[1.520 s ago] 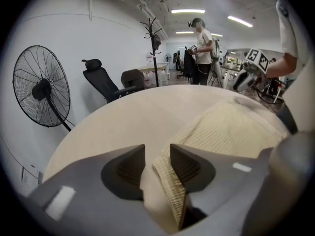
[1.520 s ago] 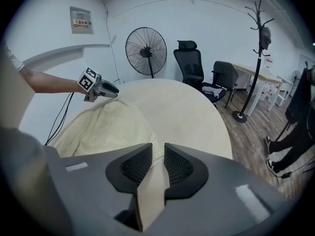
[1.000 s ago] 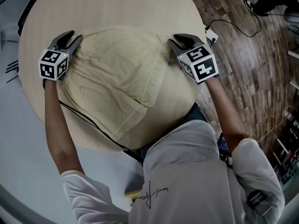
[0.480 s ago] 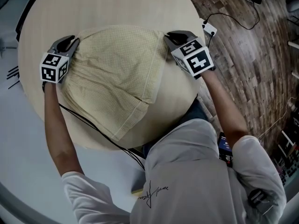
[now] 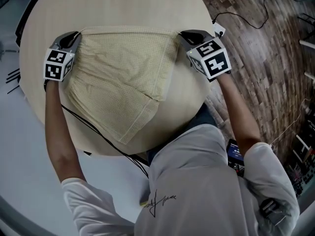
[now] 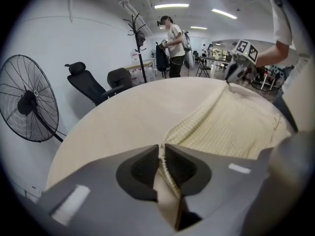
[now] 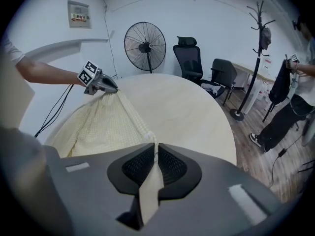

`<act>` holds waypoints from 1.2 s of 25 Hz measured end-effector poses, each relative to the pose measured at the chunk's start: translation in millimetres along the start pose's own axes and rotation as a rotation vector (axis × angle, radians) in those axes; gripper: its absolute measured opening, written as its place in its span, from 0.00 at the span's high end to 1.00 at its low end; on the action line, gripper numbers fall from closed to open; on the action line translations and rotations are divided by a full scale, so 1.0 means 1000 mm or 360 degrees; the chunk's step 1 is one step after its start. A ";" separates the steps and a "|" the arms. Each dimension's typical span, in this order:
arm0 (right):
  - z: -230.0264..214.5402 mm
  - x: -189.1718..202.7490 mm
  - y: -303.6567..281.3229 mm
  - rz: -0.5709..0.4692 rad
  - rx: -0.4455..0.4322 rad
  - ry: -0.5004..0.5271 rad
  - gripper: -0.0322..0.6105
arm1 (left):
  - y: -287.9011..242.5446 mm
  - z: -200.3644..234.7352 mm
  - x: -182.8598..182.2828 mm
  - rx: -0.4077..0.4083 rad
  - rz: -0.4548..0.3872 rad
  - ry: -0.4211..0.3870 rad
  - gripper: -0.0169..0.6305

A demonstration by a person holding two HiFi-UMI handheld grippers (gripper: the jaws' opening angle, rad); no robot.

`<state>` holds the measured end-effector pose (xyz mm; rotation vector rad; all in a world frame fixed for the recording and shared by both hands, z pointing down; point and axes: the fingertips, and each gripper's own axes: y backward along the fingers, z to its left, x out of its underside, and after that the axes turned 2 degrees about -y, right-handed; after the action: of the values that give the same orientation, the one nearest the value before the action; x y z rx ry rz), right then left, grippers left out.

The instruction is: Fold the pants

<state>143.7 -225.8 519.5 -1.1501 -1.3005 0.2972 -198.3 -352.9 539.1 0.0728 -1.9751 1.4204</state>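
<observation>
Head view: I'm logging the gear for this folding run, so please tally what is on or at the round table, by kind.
Pale yellow pants: 1
Claws: 2 (left claw and right claw; both have just been closing, and each now pinches the far edge of the pants)
Round table: 1
Total: 4

I noted a round, pale wooden table [image 5: 113,4]; yellow pants [image 5: 123,77] lay spread on it (leg end nearest me).
</observation>
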 end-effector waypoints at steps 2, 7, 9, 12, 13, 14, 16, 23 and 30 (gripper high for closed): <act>0.008 0.001 0.009 -0.0008 0.0001 0.0022 0.92 | 0.003 0.000 -0.002 -0.0015 -0.0019 -0.0009 0.83; 0.033 0.001 0.026 -0.0035 -0.0015 0.0076 0.92 | 0.014 0.002 0.000 -0.0038 -0.0062 -0.0006 0.83; 0.042 0.001 0.033 -0.0045 -0.0026 0.0084 0.92 | 0.018 0.002 -0.001 -0.0042 -0.0076 -0.0011 0.83; 0.057 0.002 0.041 -0.0061 -0.0034 0.0095 0.92 | 0.025 0.004 0.000 -0.0049 -0.0101 -0.0001 0.83; 0.062 0.001 0.043 -0.0065 -0.0035 0.0101 0.92 | 0.028 0.004 0.001 -0.0049 -0.0114 0.0015 0.83; 0.066 0.001 0.045 -0.0069 -0.0037 0.0103 0.92 | 0.032 0.005 0.002 -0.0047 -0.0131 0.0037 0.83; 0.074 0.001 0.050 -0.0076 -0.0042 0.0108 0.92 | 0.039 0.006 0.001 -0.0038 -0.0167 0.0079 0.83; 0.087 0.002 0.065 -0.0104 -0.0042 0.0104 0.92 | 0.061 0.002 -0.003 -0.0002 -0.0216 0.0061 0.83; 0.101 0.002 0.080 -0.0126 -0.0062 0.0122 0.92 | 0.074 -0.003 -0.006 -0.0019 -0.0222 0.0033 0.83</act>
<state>90.6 -138.2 441.7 -1.1287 -1.2858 0.1690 -223.5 -323.4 476.0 0.1862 -1.9225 1.3143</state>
